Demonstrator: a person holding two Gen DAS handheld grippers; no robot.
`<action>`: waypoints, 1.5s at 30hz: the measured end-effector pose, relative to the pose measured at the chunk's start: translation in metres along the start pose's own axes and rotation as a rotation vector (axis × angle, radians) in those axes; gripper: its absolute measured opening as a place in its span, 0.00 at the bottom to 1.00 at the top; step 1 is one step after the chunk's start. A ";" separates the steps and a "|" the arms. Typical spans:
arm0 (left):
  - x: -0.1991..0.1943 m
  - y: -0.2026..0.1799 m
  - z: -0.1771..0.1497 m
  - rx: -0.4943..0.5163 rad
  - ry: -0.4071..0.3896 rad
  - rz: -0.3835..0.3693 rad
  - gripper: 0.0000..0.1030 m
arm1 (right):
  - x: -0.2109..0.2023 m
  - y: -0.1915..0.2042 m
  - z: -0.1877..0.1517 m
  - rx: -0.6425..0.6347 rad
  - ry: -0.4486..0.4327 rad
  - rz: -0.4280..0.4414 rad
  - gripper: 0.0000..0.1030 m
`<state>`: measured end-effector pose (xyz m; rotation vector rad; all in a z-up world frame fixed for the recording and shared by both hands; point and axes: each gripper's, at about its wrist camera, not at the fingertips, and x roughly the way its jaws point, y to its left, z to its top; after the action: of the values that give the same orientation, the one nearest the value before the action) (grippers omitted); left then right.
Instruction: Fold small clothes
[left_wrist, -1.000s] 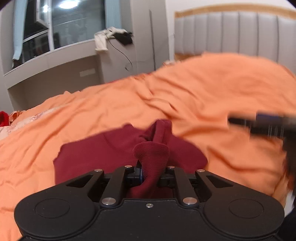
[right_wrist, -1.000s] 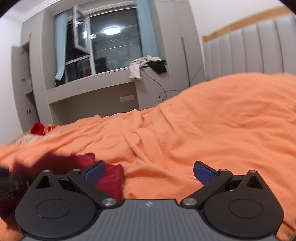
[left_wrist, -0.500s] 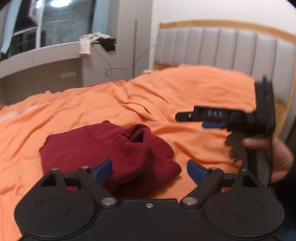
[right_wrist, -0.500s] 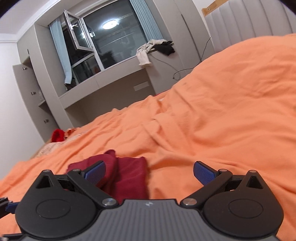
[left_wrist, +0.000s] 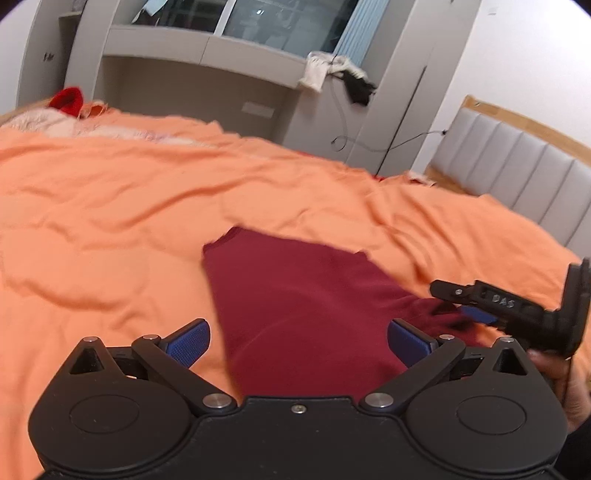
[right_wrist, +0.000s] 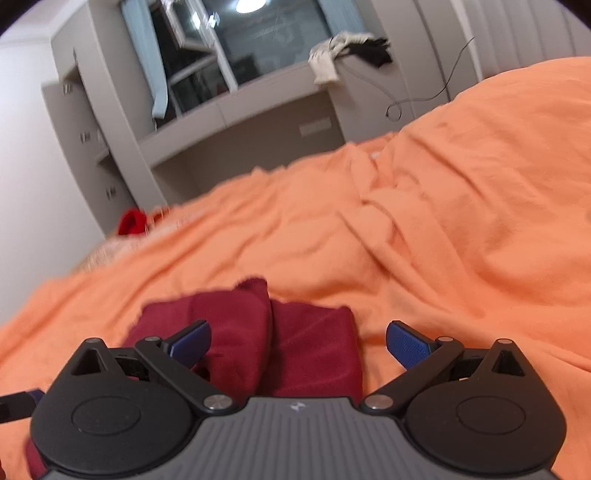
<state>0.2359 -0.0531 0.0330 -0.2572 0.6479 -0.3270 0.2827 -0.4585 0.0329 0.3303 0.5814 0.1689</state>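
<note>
Step in hand: I judge this the pause between folds; the dark red garment (left_wrist: 303, 295) lies on the orange bed cover (left_wrist: 110, 206), partly doubled over, and I hold none of it
Garment, left view: a flat panel running from between my left fingers away toward the middle of the bed, its far corner fairly square, its right side bunched near the other tool
Garment, right view: the same cloth (right_wrist: 280, 332) shows a thicker fold lying over a flatter layer, with a seam-like line between them
Left gripper (left_wrist: 299, 339): fingers spread wide and released; the blue pads (left_wrist: 188, 343) flank the near end of the cloth, contact not clear
Right gripper (right_wrist: 297, 341): fingers also spread wide, gripping nothing; the left pad (right_wrist: 190, 341) sits over the thick fold, the right pad over bare cover
Right gripper seen from the left: its black body (left_wrist: 517, 314) hangs just beside the bunched right side
Next move, my guess: close on an edge or corner, catching every layer, then carry it across evenly so the fold lands square
Risk: soft knit may slip or drag the cover
</note>
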 end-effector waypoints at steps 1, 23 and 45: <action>0.006 0.004 -0.003 -0.008 0.021 -0.005 0.99 | 0.003 0.002 -0.003 -0.014 0.030 -0.001 1.00; 0.033 0.012 -0.046 0.062 0.093 -0.055 0.99 | -0.008 0.009 -0.019 -0.044 -0.041 0.094 0.86; 0.015 0.002 -0.043 0.148 0.003 -0.049 0.99 | 0.010 0.010 -0.023 -0.025 0.005 0.135 0.29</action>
<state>0.2206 -0.0626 -0.0085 -0.1312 0.6174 -0.4206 0.2778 -0.4405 0.0134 0.3455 0.5617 0.3072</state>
